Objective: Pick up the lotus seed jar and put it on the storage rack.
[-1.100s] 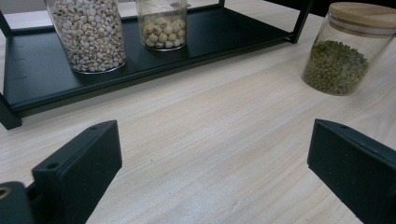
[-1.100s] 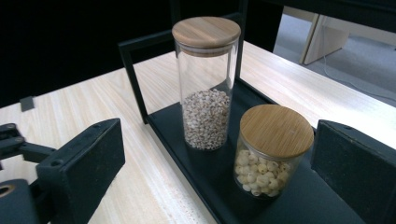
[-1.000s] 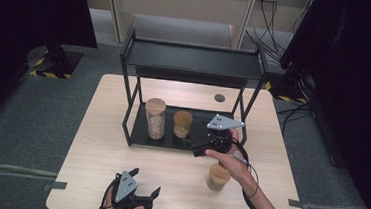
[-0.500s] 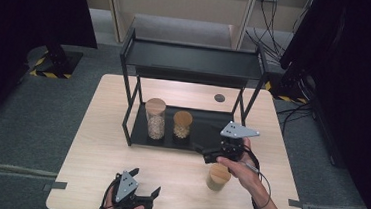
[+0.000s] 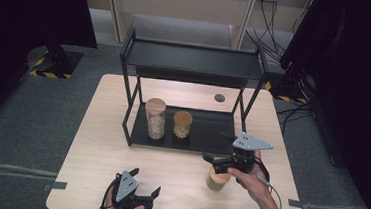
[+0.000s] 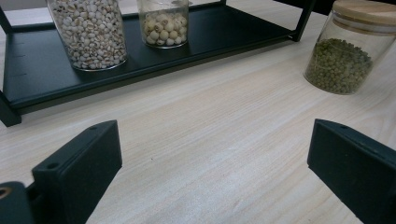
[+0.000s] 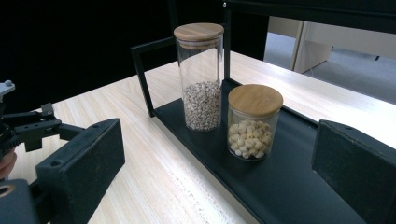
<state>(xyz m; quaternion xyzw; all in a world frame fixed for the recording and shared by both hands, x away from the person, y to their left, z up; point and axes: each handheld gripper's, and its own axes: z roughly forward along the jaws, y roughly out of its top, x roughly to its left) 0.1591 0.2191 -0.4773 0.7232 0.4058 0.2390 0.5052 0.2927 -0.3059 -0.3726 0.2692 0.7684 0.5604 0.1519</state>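
Wooden table (image 5: 105, 143): two jars on rack (image 5: 206, 131), one off; both grippers' fingers spread, empty.

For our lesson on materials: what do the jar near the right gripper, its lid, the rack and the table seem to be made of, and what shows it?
Jar: clear glass, probably; the green beans show through.
Lid: pale wood or bamboo, matt, faint grain.
Rack: black metal, likely painted; thin straight bars.
Table: light wood or wood-look laminate, streaked grain.
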